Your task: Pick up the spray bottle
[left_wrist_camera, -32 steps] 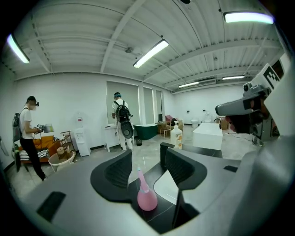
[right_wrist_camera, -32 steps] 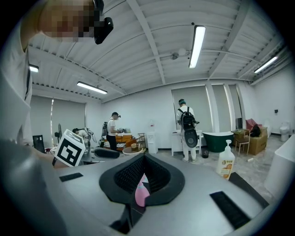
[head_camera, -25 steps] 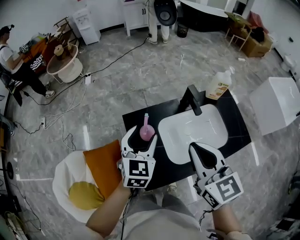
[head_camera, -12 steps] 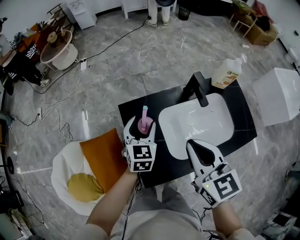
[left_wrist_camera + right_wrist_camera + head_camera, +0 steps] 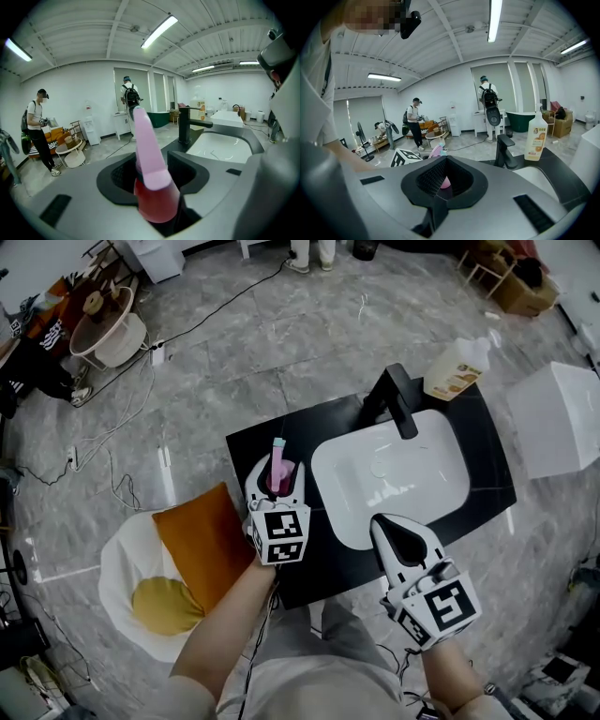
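A pink spray bottle (image 5: pixel 278 468) with a reddish body stands on the black counter (image 5: pixel 253 442), left of the white sink (image 5: pixel 394 474). My left gripper (image 5: pixel 277 474) reaches round it from the near side, one finger on each side. In the left gripper view the bottle (image 5: pixel 151 164) fills the gap of the left gripper (image 5: pixel 152 176); the jaws are closing and I see no firm press. My right gripper (image 5: pixel 399 529) hovers over the sink's near rim with its jaws together and nothing in them. From the right gripper (image 5: pixel 444 165) the bottle's pink top (image 5: pixel 436 151) shows to the left.
A black faucet (image 5: pixel 394 401) rises behind the sink, and a soap bottle (image 5: pixel 457 371) stands at the counter's far right corner. An orange cushion (image 5: pixel 202 549) lies on a white chair (image 5: pixel 117 563) left of the counter. A white box (image 5: pixel 562 418) sits at the right. People stand across the room.
Both grippers have come down toward the counter. The left one has slid forward, so the pink bottle now sits deeper between its fingers. The right gripper stays shut.
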{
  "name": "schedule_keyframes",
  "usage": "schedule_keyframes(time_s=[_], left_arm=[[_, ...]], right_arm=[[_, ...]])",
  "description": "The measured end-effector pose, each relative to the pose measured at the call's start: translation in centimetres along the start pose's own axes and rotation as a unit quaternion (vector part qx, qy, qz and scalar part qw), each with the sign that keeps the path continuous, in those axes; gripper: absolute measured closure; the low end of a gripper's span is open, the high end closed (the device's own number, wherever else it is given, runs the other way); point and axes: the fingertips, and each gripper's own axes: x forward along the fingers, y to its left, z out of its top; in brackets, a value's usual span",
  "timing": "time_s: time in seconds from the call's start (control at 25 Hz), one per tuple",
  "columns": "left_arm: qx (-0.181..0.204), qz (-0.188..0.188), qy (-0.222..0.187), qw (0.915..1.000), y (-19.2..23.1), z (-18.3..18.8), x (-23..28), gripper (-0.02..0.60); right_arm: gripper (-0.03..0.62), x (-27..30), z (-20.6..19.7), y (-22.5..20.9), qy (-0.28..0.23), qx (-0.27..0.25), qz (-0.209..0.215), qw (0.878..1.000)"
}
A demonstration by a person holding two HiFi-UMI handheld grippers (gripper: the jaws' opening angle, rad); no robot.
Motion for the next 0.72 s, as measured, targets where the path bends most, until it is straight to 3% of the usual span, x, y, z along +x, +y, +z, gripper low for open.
schedule_keyframes(time_s=[0.28, 0.72], left_arm=[[-0.008, -0.006, -0.009, 0.9999, -0.3, 0.6, -1.3, 0.402], [0.026, -0.048, -0.05, 0.9973, -1.1, 8.5, -7.3, 0.411]], right_arm=[[0.565, -0.9, 0.1, -0.2, -0.001, 0.001, -0.003, 1.0], [0.565, -4.6, 4.8, 0.5, -0.049, -0.014, 0.002, 0.999]])
